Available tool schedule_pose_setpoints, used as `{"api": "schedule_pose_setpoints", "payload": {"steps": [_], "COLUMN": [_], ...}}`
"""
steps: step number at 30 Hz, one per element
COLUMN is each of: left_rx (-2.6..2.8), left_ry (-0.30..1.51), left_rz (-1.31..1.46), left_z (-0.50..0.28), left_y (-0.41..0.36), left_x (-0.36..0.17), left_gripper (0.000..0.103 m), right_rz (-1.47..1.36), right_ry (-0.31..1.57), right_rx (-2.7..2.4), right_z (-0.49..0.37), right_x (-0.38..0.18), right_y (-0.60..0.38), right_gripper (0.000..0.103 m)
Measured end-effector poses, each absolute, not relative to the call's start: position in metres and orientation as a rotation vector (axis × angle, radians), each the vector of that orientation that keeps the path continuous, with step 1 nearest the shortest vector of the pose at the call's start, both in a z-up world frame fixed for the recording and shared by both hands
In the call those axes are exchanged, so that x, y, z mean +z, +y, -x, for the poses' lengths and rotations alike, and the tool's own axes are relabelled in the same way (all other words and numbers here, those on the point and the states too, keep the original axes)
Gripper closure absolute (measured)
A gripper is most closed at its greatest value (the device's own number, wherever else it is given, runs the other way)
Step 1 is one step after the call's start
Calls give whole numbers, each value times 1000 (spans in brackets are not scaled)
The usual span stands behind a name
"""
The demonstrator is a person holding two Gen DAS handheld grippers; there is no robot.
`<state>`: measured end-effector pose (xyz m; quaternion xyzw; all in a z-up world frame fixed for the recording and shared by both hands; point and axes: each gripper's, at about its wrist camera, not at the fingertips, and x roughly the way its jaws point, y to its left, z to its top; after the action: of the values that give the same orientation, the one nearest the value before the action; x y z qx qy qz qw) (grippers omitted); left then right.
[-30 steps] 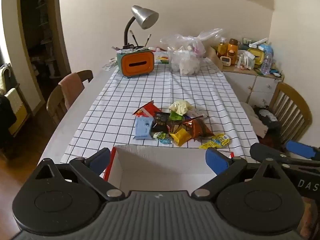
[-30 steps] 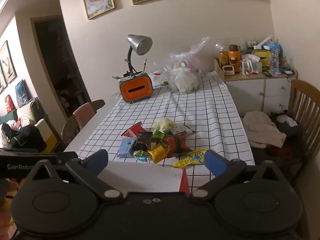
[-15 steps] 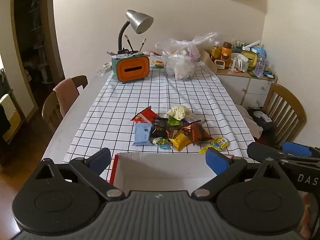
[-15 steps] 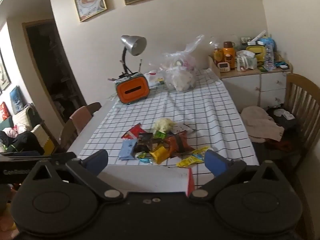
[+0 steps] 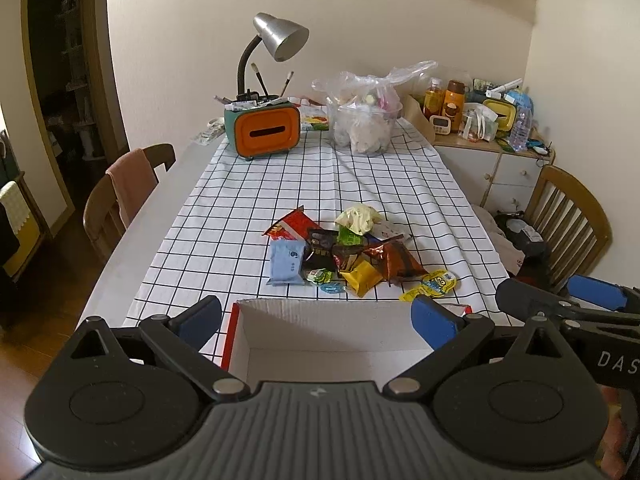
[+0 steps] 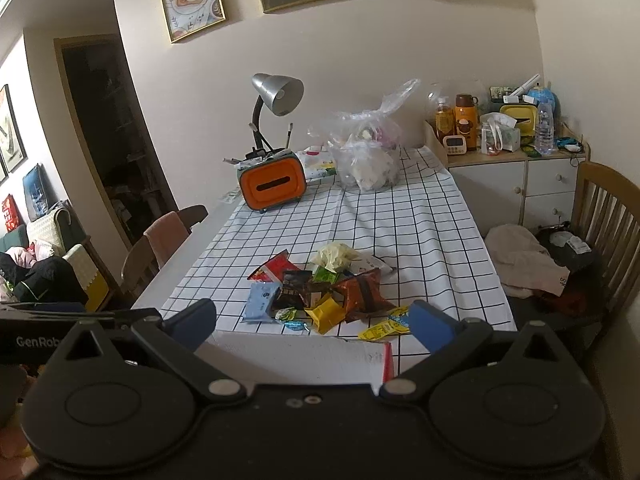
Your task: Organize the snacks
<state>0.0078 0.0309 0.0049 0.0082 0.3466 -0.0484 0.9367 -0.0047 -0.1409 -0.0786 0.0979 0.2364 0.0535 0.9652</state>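
Above the white box [image 5: 320,332], left gripper [image 5: 316,318] and right gripper [image 6: 314,322] both spread, empty, snack pile [image 5: 352,256] beyond.

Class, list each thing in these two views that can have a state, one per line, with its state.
Left tool: open, holding nothing.
Right tool: open, holding nothing.
White box: open, nothing visible inside.
Snack pile: loose on the checked cloth, not boxed.
Desk lamp: no glow visible.
Clear plastic bag: full, upright.
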Motion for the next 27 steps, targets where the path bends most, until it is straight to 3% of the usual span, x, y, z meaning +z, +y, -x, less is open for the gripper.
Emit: {"api": "schedule_pose_setpoints", "payload": {"steps": [27], "left_rx": [-90], "left_ry": [752], "left_rz": [-7], "left_z": [-16], "left_y": [26], "left_x": [-2], "left_gripper": [1], "right_rz": [-177], "right_ry": [483], "right_rx": [119], "right_z": [1], "right_x": [-77], "right_y": [-143], "right_gripper": [1]}}
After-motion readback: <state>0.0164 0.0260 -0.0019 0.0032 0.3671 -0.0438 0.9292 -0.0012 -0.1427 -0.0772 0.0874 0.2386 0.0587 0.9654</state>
